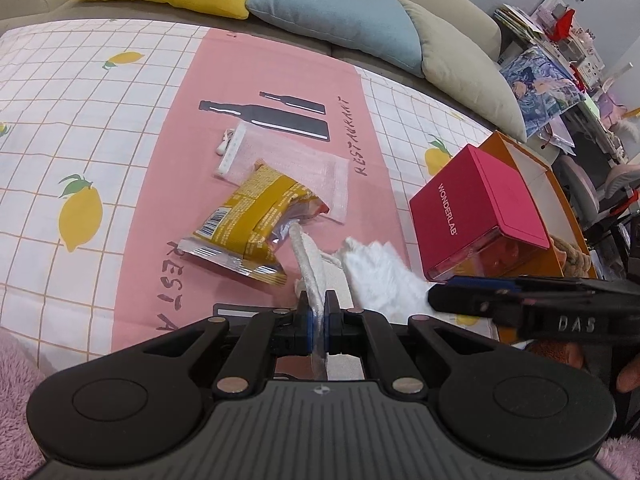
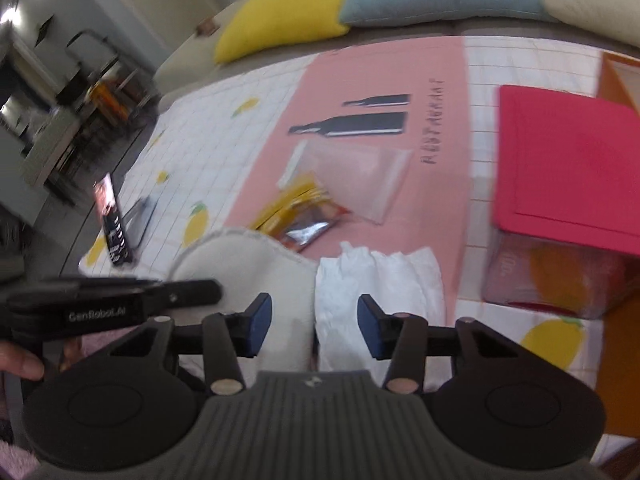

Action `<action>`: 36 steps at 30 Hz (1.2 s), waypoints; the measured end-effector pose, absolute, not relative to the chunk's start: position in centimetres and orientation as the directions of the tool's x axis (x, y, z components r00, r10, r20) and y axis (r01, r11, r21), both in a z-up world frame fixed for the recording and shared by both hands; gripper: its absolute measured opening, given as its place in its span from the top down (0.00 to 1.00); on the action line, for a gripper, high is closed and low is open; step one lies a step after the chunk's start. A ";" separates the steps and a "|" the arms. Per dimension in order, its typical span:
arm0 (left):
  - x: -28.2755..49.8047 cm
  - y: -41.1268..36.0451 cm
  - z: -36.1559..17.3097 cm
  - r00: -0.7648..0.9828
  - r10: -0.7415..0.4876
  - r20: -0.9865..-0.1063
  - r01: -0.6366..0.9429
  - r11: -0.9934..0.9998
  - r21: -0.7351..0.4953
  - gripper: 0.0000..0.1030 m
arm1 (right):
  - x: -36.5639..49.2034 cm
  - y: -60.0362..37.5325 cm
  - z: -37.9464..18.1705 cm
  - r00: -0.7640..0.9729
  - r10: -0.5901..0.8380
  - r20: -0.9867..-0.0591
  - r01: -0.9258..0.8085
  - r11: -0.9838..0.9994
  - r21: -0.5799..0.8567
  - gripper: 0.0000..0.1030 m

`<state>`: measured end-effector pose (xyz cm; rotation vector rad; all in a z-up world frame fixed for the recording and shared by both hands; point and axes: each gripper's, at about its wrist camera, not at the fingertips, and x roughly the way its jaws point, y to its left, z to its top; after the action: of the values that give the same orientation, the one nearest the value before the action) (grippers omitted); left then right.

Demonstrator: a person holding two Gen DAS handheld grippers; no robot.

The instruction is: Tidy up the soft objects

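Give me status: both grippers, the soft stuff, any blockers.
Left gripper shut on cream pad. Right gripper open over white cloth, no grip. Yellow snack bag touching the pad's far end.

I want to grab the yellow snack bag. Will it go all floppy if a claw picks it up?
Probably floppy: the yellow snack bag already lies bent and creased on the pink cloth. It looks torn open and fairly flat, so likely light. Its shiny foil edge might slip in a grip, and it would likely slide rather than roll if pushed.
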<state>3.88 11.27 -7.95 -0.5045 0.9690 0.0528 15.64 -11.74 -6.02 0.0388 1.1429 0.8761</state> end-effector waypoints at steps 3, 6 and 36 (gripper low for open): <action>4.0 11.3 -8.0 0.573 -0.168 -0.802 -0.269 0.886 -0.378 0.95 | 16.3 -11.7 -7.3 0.184 0.544 -0.819 -0.556 0.745 0.369 0.49; 4.0 11.5 -8.0 0.572 -0.158 -0.805 -0.273 0.889 -0.369 0.95 | 16.6 -10.8 -9.3 0.204 0.501 -0.841 -0.555 0.767 0.323 0.43; 6.4 9.3 -12.4 0.489 -0.264 -0.831 -0.269 0.861 -0.432 0.84 | 12.7 -7.0 -13.2 0.294 0.382 -0.876 -0.747 0.663 0.039 0.83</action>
<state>6.43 9.27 -12.37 -0.5612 1.0755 0.0034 12.66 -6.99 -13.24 -0.4183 1.0182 0.7814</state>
